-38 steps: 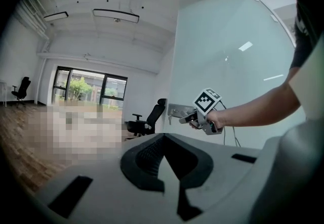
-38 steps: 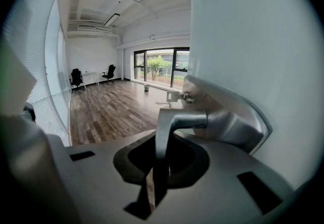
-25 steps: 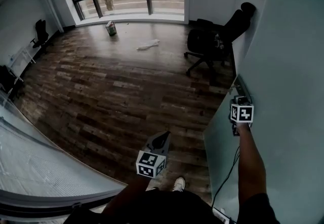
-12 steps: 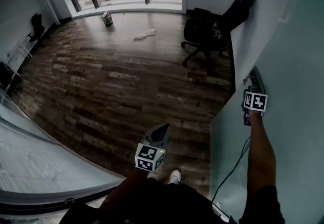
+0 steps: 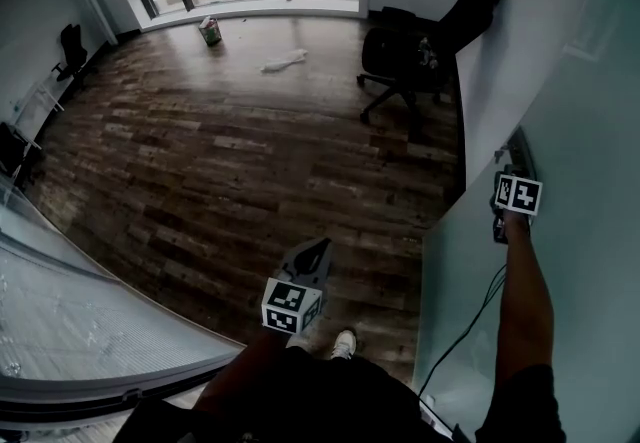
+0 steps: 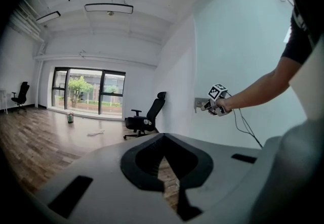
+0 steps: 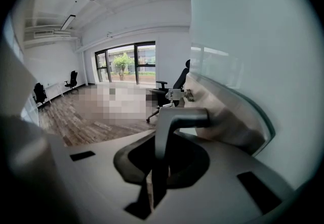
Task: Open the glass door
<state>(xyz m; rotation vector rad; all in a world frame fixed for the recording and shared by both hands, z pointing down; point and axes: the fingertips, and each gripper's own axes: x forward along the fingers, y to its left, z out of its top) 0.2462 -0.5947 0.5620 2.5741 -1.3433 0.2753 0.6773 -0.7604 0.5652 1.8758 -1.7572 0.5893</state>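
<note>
The frosted glass door [image 5: 452,301] stands ajar at the right, its edge towards me. Its metal lever handle [image 7: 174,119] runs between the jaws of my right gripper [image 7: 157,167], which is shut on it; the head view shows that gripper [image 5: 512,171] at the handle plate [image 5: 520,146] on the door's upper edge. My left gripper [image 5: 312,253] hangs low in the middle over the wood floor, shut with nothing in it [image 6: 163,167]. From the left gripper view, the right gripper [image 6: 206,107] is seen at the door's lock plate.
A black office chair [image 5: 410,61] stands against the white wall just beyond the door. A cable [image 5: 470,326] hangs from my right arm along the glass. A glass partition [image 5: 80,321] curves at lower left. A bucket [image 5: 209,31] and white cloth [image 5: 282,61] lie near the windows.
My right gripper has moved right with the handle in it, and the door's edge has swung right with it. The left gripper has drifted slightly lower and left.
</note>
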